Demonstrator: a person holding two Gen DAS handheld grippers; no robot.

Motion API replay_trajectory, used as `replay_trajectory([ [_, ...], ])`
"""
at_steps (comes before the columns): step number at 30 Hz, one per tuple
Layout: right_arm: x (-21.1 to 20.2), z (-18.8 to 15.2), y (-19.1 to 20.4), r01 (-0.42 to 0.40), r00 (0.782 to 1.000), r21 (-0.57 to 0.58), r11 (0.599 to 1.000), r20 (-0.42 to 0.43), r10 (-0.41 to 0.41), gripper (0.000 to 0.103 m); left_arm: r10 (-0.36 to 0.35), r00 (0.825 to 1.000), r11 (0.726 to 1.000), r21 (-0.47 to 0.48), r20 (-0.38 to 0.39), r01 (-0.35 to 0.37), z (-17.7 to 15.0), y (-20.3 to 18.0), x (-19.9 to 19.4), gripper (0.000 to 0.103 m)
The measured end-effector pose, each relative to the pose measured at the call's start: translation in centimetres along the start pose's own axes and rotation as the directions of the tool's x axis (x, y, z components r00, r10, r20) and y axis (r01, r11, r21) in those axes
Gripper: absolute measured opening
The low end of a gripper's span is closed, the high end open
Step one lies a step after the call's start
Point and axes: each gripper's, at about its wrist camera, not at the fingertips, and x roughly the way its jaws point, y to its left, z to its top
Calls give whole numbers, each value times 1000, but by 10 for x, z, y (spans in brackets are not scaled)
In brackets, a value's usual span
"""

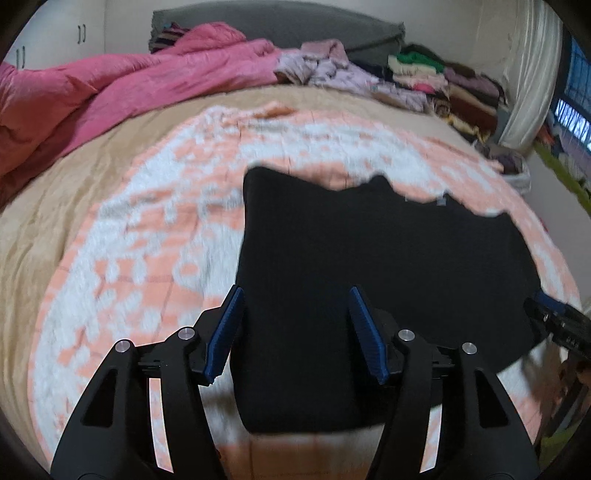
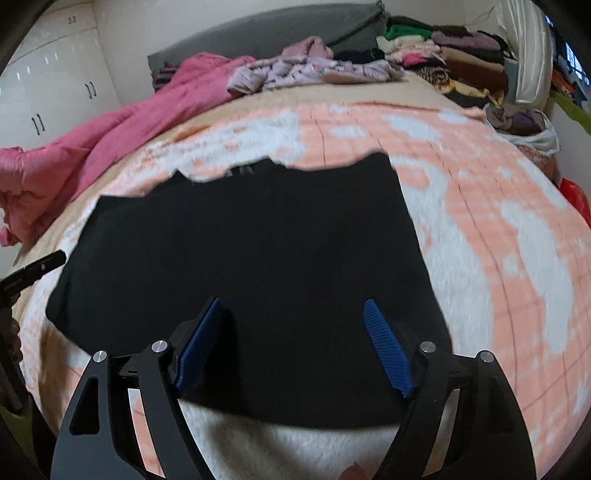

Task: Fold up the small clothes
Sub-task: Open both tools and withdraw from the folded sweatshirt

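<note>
one black garment (image 1: 369, 266) is laid flat on the bed, spread over a peach and white blanket (image 1: 147, 240). its cloth is seen as a matt, dark sheet with no pattern that can be made out; the near edge is curved and smooth, while the far edge is uneven and notched, with a small pale tag at it. the blanket under it is fluffy, with a thin grid of lines across the peach parts and blotchy white patches.

the left gripper (image 1: 295, 332) is held just above the near left part of the garment, its ribbed blue pads (image 1: 225, 332) spread apart and no cloth pinched between them. the right gripper (image 2: 293, 347) is held over the near right part, its blue pads (image 2: 388, 350) spread wider, also with nothing clamped. both are carried on black arms with round silver pins. each gripper is glimpsed at the edge of the other's view, beside the garment's side.

beneath the blanket a tan bedcover (image 1: 44, 206) is seen, smooth and slightly creased. a pink quilt (image 1: 129, 88), puffy and crumpled, is bunched along the far left side. a lilac patterned heap of cloth (image 2: 306, 70) is lying at the far end, before a grey headboard (image 2: 258, 33). folded clothes (image 2: 443, 55) in green, cream, purple and brown are stacked at the far right corner. white cupboard doors (image 2: 55, 85) with dark handles are set at the left wall.
</note>
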Motion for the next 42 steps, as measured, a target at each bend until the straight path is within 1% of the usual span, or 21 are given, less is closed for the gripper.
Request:
replay_trajectory([
  [2,0,-4,3,20,1000,-12,1000,11,-20,78,8,999,1000,-2,-33,-8,-7,1,8,51],
  [8,-3,-10,5,46,999,-9,999,25,-45,79,14,1000,1000,-22,-23,-15,-22,6,8,54],
  [13,-14,-16,7,47,999,2,999,25,-47,85,10,999,1000,-29,-37,-11,-26,8,-2,54],
  [16,-23,-17,15,37,999,-5,999,34,-36,92,13,1000,999,-32,-19,-13,-26,9,-15,54],
  [17,-25,-18,18,33,999,-7,999,38,-33,93,10,1000,999,-34,-18,-11,-26,10,-17,54],
  [19,-30,-18,26,28,999,-18,999,44,-27,95,12,1000,999,-36,-6,-12,-25,12,-26,60],
  [24,-40,-16,56,-6,998,-71,997,64,10,96,22,1000,999,-36,12,-22,-21,18,-41,69],
  [29,-47,-12,90,-35,996,-146,989,82,47,96,38,999,998,-52,32,-37,-18,29,-52,71],
  [31,-49,-11,104,-57,994,-174,983,83,72,96,44,998,997,-58,39,-42,-17,34,-55,82],
  [34,-49,-11,124,-70,992,-215,974,86,90,96,49,997,996,-72,55,-45,-15,41,-60,82],
  [39,-46,-13,154,-95,990,-278,956,78,121,96,68,996,995,-80,59,-64,-12,52,-64,82],
  [42,-42,-16,174,-110,989,-317,942,63,136,96,75,995,993,-97,66,-69,-11,61,-66,83],
])
